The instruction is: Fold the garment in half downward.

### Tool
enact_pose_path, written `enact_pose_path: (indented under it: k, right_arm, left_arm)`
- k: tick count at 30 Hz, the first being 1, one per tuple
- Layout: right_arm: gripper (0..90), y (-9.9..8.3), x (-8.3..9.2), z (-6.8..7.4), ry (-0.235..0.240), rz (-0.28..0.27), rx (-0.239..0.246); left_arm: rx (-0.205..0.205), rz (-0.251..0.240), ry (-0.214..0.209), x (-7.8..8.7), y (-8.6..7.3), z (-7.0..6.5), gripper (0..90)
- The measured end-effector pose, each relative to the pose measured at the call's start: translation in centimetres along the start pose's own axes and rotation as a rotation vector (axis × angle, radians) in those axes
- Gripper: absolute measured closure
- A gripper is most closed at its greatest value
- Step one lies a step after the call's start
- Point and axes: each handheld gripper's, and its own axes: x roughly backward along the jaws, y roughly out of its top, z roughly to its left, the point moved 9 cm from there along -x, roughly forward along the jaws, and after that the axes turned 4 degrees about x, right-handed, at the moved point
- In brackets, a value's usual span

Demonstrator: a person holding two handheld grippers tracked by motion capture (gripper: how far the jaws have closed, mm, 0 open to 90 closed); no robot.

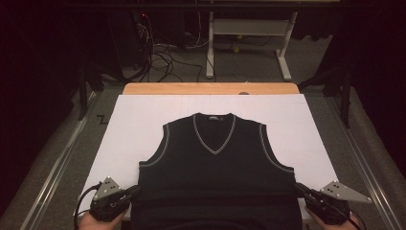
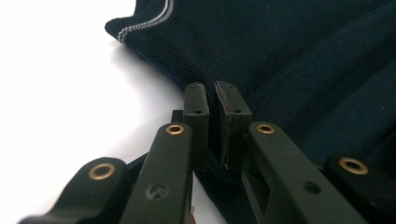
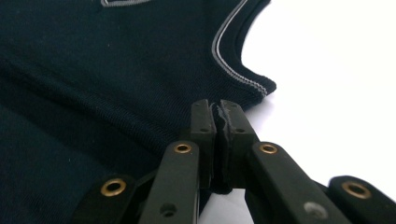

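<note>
White sheet [image 1: 143, 124]: dark vest [image 1: 215, 163] flat; left tool [image 1: 133, 191], right tool [image 1: 300, 189] each clamped on side seam.

Bare white sheet [image 1: 143, 124] lies open outward of both grippers; between them the vest [image 1: 215, 163] covers everything.

The high view looks forward and down from above the person's side, far enough back to take in the whole white table [image 1: 143, 124], the vest [image 1: 215, 158] lying flat on it, and the floor beyond. The left gripper [image 1: 135, 190] view sits low and very close, looking along its jaws across the vest's [image 2: 299, 65] left side edge toward an armhole. The right gripper [image 1: 299, 188] view is as low and close, facing the vest's [image 3: 116, 70] right side edge and armhole. All three views share the vest and the white surface beside it.
</note>
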Motion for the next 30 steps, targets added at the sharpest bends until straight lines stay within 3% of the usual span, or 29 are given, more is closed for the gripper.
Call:
enact_pose_path:
  k: [7, 10, 11, 12, 13, 16, 17, 18, 23, 24, 30]
  right_arm:
    - [84.6, -0.6, 0.0, 0.2, 0.007, 0.022, 0.001]
    - [81.1, -0.7, -0.1, 0.3, 0.018, 0.027, 0.000]
    - [76.5, -0.7, -0.1, 0.4, 0.025, 0.022, 0.001]
    - [63.5, -0.6, -0.1, 0.3, 0.032, 0.005, -0.005]
    - [56.5, -0.4, -0.1, 0.2, 0.032, -0.013, -0.010]
    - [42.9, 0.2, -0.1, -0.1, 0.025, -0.061, -0.030]
    - [42.9, 0.2, -0.1, -0.1, 0.025, -0.061, -0.030]
    - [35.6, 0.5, -0.2, -0.2, 0.019, -0.091, -0.035]
    - [25.0, 0.8, -0.8, -0.4, 0.012, -0.117, -0.041]
    - [19.4, 1.0, -0.9, -0.7, -0.001, -0.126, -0.049]
    - [9.7, 1.8, -1.6, -1.4, -0.032, -0.146, -0.072]
  left_arm:
    - [-0.002, 0.038, -0.018, -0.2, -0.7, -0.1, 79.0]
    - [-0.003, 0.036, -0.011, -0.2, -0.7, 0.1, 73.7]
    - [0.002, 0.027, -0.007, -0.2, -0.7, 0.2, 68.5]
    - [0.005, 0.004, -0.005, -0.1, -0.5, 0.5, 59.8]
    - [0.009, -0.015, -0.013, 0.0, -0.3, 0.6, 55.6]
    - [0.021, -0.071, -0.046, 0.0, 0.2, 0.8, 45.4]
    - [0.021, -0.071, -0.046, 0.0, 0.2, 0.8, 41.1]
    - [0.027, -0.080, -0.035, -0.2, 0.3, 1.0, 37.4]
    - [0.009, -0.109, -0.003, -0.9, 1.2, 1.4, 29.8]
    - [0.009, -0.115, -0.004, -1.0, 1.3, 1.4, 26.7]
    - [0.038, -0.154, -0.001, -1.6, 2.4, 2.1, 17.0]
